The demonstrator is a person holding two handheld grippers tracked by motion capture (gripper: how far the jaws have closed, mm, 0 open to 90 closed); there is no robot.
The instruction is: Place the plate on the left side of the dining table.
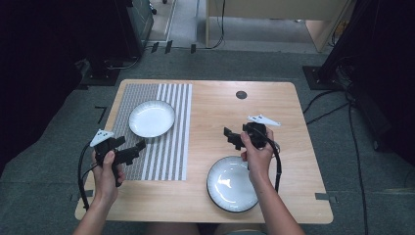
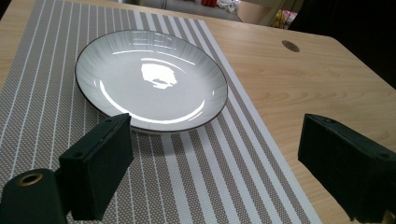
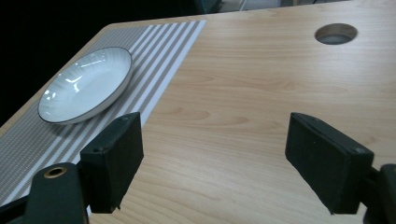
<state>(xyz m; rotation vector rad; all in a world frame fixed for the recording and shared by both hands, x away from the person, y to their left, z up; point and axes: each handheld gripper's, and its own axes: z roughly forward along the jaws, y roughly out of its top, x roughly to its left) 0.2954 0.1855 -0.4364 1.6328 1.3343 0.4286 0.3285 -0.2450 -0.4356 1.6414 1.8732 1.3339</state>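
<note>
On my table (image 1: 215, 105) the placemat (image 1: 169, 161) covers the left part, and the far plate (image 1: 151, 118) sits on its far half. The near plate (image 1: 230, 185) lies on bare wood toward the near edge, right of the placemat and well apart from the far plate. My left gripper (image 1: 139, 146) hangs over the placemat, just before the far plate. My right gripper (image 1: 229, 137) hangs above the wood just behind the near plate. A cable hole (image 1: 241, 95) lies near the far edge, behind the right gripper.
</note>
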